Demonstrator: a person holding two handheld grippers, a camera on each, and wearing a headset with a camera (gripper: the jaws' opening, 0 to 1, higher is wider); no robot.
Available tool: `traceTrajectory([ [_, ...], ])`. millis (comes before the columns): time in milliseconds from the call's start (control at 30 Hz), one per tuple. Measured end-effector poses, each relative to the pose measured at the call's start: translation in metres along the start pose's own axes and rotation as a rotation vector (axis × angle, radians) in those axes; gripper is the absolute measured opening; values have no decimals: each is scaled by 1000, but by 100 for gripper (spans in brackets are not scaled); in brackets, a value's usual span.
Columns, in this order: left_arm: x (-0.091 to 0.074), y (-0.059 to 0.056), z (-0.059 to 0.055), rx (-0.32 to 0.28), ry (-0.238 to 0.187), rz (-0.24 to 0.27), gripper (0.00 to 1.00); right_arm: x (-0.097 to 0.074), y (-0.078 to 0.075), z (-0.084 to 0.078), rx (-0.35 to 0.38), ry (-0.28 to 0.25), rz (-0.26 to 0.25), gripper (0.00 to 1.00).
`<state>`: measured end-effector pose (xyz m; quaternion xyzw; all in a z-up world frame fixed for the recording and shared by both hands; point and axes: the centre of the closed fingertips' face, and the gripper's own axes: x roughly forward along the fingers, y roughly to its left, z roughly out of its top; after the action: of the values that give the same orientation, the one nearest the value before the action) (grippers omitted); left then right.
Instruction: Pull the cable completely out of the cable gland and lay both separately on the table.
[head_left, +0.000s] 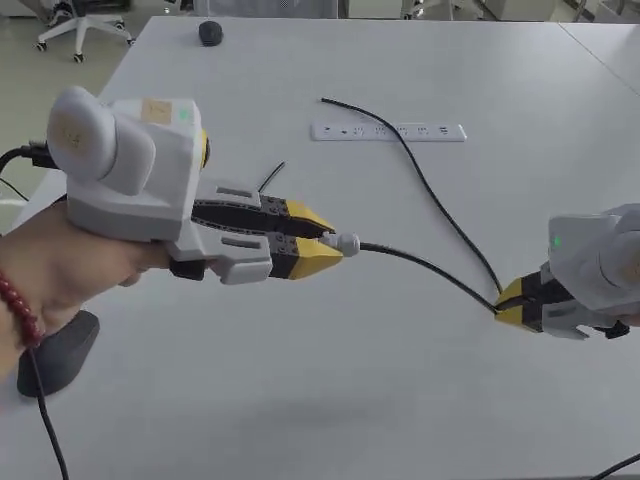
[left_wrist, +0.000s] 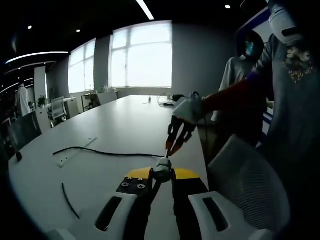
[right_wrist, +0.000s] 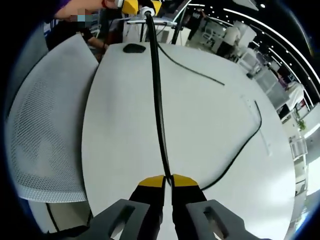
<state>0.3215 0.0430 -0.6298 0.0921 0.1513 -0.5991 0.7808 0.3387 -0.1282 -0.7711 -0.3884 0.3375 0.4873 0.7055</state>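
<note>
My left tongs (head_left: 330, 240) pinch the cable gland (head_left: 346, 243), my right tongs (head_left: 505, 306) pinch the cable (head_left: 430, 268) (not yet out), taut above the bench (head_left: 300, 390), nearer me than the power strip (head_left: 350, 131), opposed for pulling.

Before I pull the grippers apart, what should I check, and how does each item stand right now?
1. Left gripper clamped on the cable gland: ok.
2. Right gripper clamped on the cable: ok.
3. Cable between the grippers free of snags: ok.
4. Cable out of the gland: not ok, it enters the gland.
5. Cable tail clear of the power strip: not ok, it lies across it.
6. Length of cable left inside the gland: cannot tell.
</note>
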Motion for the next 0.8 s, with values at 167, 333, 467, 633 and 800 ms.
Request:
traceTrajectory([
  [167, 0, -2, 3, 3, -8, -6, 16, 2, -2, -10, 25, 23, -5, 0],
  [333, 4, -5, 3, 6, -4, -13, 16, 10, 0, -14, 43, 24, 3, 0],
  [467, 7, -7, 0, 8, 7, -19, 16, 15, 6, -15, 46, 29, 12, 0],
  [633, 8, -8, 0, 5, 10, -18, 16, 16, 7, -14, 67, 14, 14, 0],
  [800, 9, -6, 0, -1, 7, -12, 16, 16, 4, -10, 76, -11, 1, 0],
])
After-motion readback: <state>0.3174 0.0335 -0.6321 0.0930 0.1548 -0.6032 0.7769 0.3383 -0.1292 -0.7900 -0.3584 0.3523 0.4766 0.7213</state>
